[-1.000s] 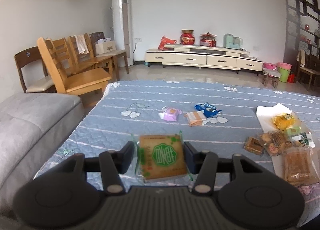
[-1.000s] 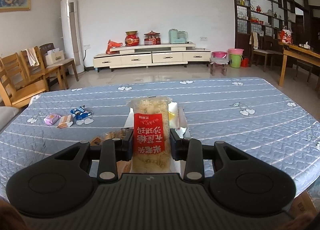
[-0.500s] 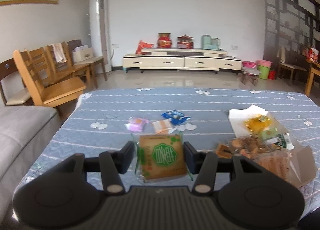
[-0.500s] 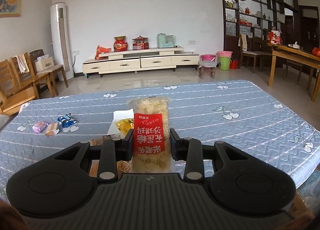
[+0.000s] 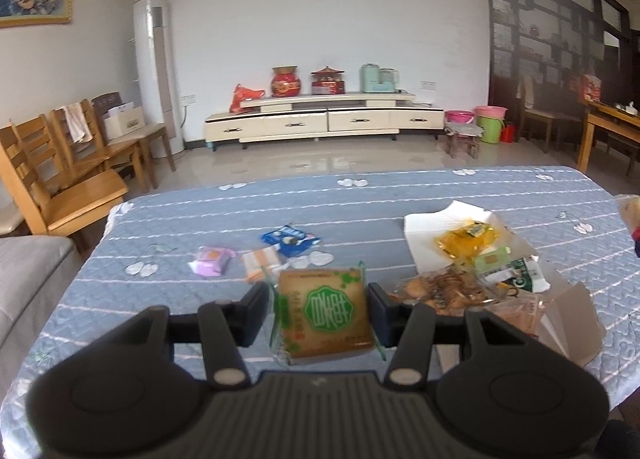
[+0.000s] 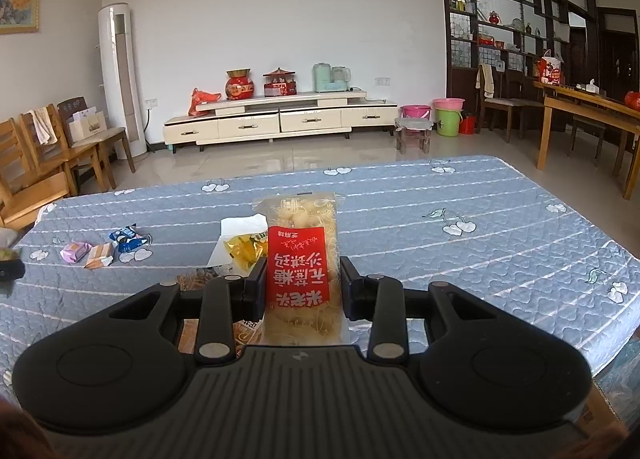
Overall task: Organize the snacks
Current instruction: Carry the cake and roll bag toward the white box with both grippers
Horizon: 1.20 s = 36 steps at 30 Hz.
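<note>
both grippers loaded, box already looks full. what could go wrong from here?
1. The cardboard box is heaped with packets; adding the green-label packet from the left gripper may spill some over its low walls.
2. The long red-label pack in the right gripper is pinched only at its middle; it may sag or twist.
3. Both grippers may crowd each other over one small box.

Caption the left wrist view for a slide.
Left gripper holds a green-labelled snack packet above the blue quilt.
</note>
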Motion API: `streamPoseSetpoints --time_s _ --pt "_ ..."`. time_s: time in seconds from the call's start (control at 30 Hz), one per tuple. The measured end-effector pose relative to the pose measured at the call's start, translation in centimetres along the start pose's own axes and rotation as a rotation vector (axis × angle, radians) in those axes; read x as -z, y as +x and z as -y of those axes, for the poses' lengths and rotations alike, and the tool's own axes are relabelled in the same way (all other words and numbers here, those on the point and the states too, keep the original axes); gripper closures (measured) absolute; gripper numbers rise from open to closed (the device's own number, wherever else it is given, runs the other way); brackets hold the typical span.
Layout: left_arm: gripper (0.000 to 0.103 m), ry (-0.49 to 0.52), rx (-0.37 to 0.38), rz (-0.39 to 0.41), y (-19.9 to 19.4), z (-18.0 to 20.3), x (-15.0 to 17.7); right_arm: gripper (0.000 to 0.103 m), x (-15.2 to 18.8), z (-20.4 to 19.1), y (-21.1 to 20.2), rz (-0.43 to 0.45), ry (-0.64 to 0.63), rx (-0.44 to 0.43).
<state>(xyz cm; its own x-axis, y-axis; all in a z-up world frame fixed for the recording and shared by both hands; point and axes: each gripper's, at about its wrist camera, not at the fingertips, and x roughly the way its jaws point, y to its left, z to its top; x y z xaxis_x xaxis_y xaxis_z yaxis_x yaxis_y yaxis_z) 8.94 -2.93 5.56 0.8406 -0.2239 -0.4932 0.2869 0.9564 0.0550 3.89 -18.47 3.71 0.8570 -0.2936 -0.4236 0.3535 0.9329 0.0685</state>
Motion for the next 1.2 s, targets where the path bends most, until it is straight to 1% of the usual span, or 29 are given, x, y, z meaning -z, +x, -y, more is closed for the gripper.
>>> streamPoseSetpoints --time_s 0.57,1.2 --pt "0.051 0.065 0.069 0.001 1.6 5.2 -1.3 0.06 -0.6 0.2 1.0 -0.028 -0.02 -0.049" --pt "0.051 0.099 0.117 -0.009 3.2 8.8 -1.9 0.06 -1.0 0.9 1.8 -0.033 -0.044 -0.08"
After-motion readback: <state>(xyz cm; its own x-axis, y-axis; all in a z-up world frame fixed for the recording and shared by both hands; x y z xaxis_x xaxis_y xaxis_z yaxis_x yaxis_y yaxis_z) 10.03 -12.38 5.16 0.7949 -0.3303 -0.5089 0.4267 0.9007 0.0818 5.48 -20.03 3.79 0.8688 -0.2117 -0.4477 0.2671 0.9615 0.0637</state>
